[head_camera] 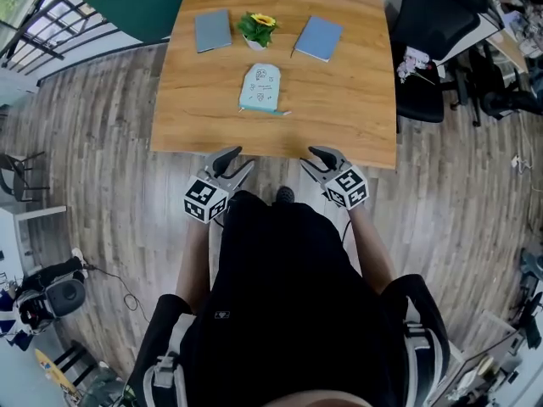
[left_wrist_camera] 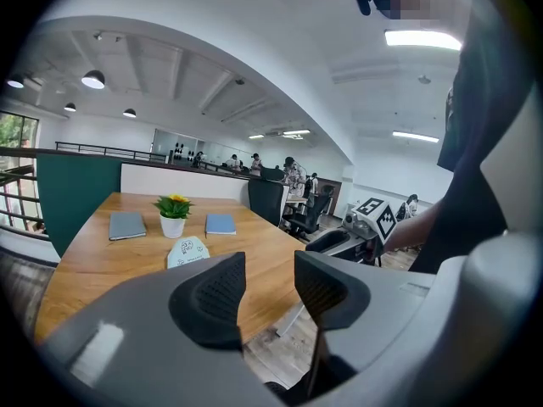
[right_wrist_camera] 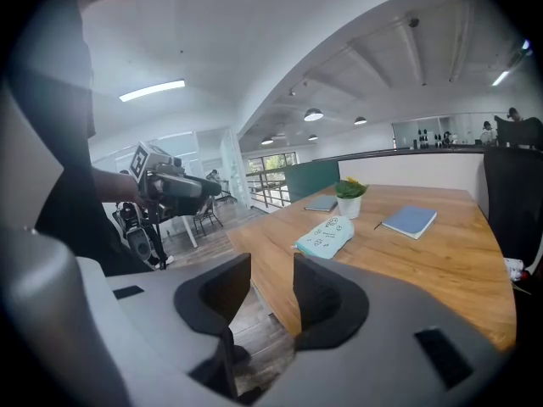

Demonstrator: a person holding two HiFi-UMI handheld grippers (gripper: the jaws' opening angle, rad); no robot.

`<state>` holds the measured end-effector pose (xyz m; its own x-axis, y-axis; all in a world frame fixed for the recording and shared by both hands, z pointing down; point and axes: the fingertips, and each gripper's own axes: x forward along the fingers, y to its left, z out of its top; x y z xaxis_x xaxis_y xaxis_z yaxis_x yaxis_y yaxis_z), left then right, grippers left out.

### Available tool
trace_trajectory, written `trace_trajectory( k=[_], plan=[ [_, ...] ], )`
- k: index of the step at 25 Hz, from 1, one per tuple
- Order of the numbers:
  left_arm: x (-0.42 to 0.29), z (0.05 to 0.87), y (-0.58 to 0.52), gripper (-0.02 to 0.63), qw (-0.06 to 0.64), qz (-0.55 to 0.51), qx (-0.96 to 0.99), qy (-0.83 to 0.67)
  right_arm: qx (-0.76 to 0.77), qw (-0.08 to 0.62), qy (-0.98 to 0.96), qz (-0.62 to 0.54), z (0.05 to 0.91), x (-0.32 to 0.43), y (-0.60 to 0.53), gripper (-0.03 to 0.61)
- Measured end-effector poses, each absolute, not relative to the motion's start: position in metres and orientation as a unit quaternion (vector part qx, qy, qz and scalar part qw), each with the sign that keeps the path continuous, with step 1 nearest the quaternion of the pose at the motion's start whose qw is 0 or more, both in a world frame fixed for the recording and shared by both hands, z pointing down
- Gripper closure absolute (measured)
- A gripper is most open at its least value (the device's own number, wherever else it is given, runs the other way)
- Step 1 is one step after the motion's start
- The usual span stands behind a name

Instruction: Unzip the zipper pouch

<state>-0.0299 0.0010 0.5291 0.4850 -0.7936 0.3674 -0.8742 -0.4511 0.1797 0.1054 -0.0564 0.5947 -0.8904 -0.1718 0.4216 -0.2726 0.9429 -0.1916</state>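
1. Both tools are empty. The left tool has its jaws apart with only air between them, and so does the right tool. Each tool's own view confirms the gap (left tool, right tool).
2. The pouch lies flat near the middle of the tabletop, well apart from both tools, which hang off the near edge over the wooden floor.
3. From the tools, the pouch lies straight toward the far side. Its long axis runs near to far, with the rounded end far and the straight end facing us.
4. It sits a little more in line with the left tool than the right. We see it ahead and left of the jaws in the left gripper view and ahead and right of them in the right gripper view.
5. A teal strip runs along the pouch's near end and pokes out at its right corner. We judge this to be the zipper end, though it is too small to be sure.
6. There is plenty of room: bare wood surrounds the pouch on the left, right and near sides. A potted plant and two notebooks, one to the left and one to the right, sit beyond it toward the far edge.
7. We would steady the pouch with the left tool and take the strip with the right.
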Motion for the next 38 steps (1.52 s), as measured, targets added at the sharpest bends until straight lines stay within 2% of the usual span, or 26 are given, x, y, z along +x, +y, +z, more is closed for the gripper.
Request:
trace_trajectory(
  k=[14,18,25,38],
  plan=[
    [-0.090,0.536,-0.063,0.437,0.175,0.114,0.872,-0.443,0.206,0.201,-0.945,0.155,0.607,0.081,-0.086,0.422],
    [-0.118,0.534,-0.091,0.437,0.163,0.122,0.884,-0.420,0.230,0.208,-0.938,0.157,0.611,0.056,-0.099,0.422],
    [-0.165,0.548,-0.121,0.442,0.183,0.120,0.896,-0.387,0.256,0.206,-0.930,0.165,0.615,0.001,-0.107,0.423],
    [-0.192,0.571,-0.166,0.454,0.172,0.168,0.922,-0.304,0.319,0.214,-0.903,0.192,0.623,-0.034,-0.115,0.426]
  ],
)
